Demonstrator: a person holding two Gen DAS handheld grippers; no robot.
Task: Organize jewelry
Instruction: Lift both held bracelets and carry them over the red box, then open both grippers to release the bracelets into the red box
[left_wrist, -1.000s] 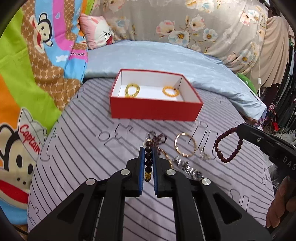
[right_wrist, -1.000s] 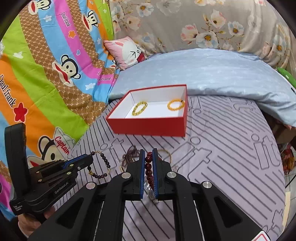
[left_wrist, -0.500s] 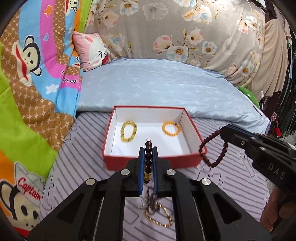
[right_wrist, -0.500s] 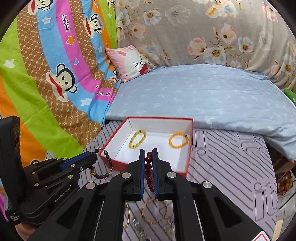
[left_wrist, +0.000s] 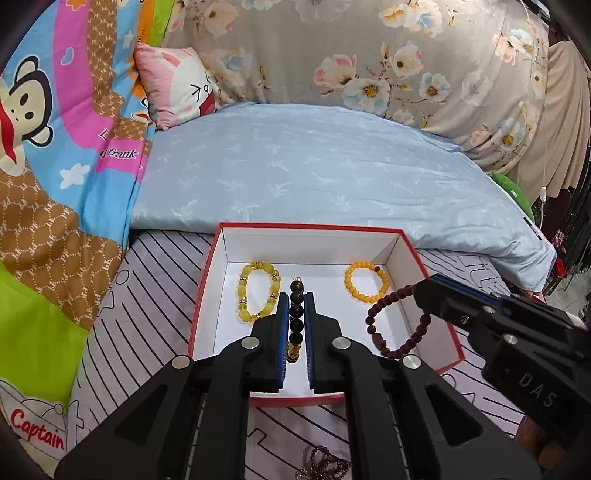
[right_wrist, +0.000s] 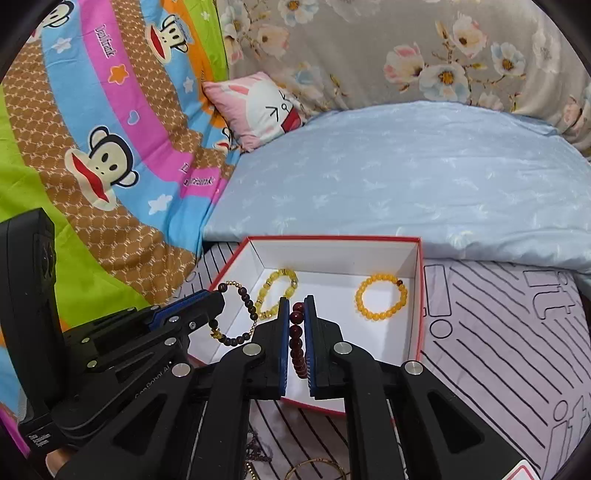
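A red box (left_wrist: 201, 295) with a white inside lies on the striped sheet; it also shows in the right wrist view (right_wrist: 419, 295). Two yellow bead bracelets (left_wrist: 258, 295) (left_wrist: 365, 282) lie inside it. My left gripper (left_wrist: 295, 325) is shut on a dark bead bracelet (left_wrist: 296, 317) and holds it over the box. My right gripper (right_wrist: 296, 328) is shut on a dark red bead bracelet (right_wrist: 296, 339), also over the box; the bracelet hangs from it in the left wrist view (left_wrist: 395, 321).
A purple chain (left_wrist: 325, 465) and a gold bangle (right_wrist: 314, 469) lie on the sheet in front of the box. A blue pillow (left_wrist: 314, 166) lies behind it, with a pink cushion (left_wrist: 177, 85) and a cartoon quilt (left_wrist: 55, 184) at the left.
Both grippers have moved forward from the loose jewelry to above the box, each carrying its bracelet.
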